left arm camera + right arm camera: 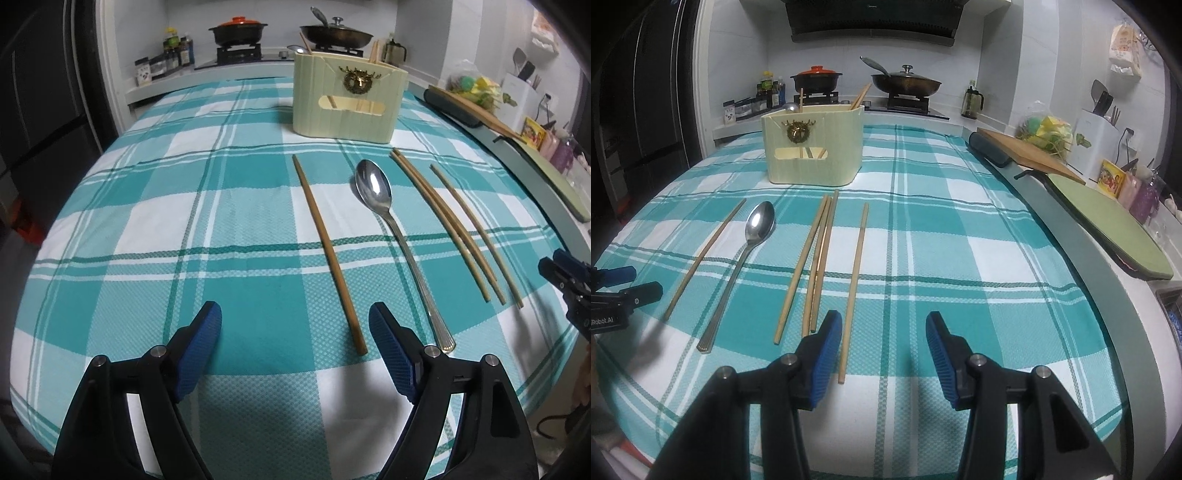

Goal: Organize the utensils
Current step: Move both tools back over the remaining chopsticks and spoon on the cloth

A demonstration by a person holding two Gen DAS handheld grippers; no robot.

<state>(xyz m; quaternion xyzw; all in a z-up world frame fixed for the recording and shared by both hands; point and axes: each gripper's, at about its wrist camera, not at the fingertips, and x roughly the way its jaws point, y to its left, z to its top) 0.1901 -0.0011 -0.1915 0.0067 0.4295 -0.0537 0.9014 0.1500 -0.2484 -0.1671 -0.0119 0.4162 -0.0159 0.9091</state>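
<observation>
A cream utensil holder stands at the far side of the checked cloth, with a spoon and chopsticks poking out of it. On the cloth lie a metal spoon, a lone chopstick to its left, a close bundle of chopsticks and another single chopstick on the right. My left gripper is open and holds nothing, with the lone chopstick's near end just inside its right finger. My right gripper is open with nothing gripped; the right-hand chopstick's near end lies beside its left finger.
Wooden and green cutting boards lie along the right counter edge. A stove with a clay pot and a wok is behind the table, with bottles to its left. Each gripper shows at the edge of the other's view.
</observation>
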